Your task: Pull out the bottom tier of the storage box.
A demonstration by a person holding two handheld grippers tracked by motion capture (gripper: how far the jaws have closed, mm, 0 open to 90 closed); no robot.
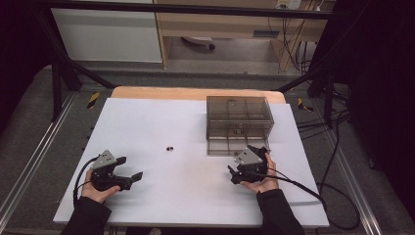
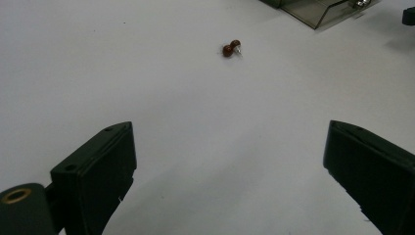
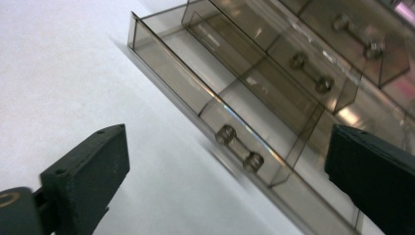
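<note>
Drawer (image 3: 205, 103) of the organiser (image 1: 239, 125) pulled open, right gripper (image 1: 254, 159) just beside its handle (image 3: 240, 148), both grippers wide open, empty; next: left gripper (image 1: 131, 172) picks the earrings (image 2: 232, 48)

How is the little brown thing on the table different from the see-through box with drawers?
The small brown earring is tiny and solid reddish-brown; the clear drawer box is big, smoky and see-through. The earring lies loose in the open middle of the white table; the drawer box stands at the far right, its bottom drawer pulled out. Both rest on the table, and no gripper touches either.
</note>
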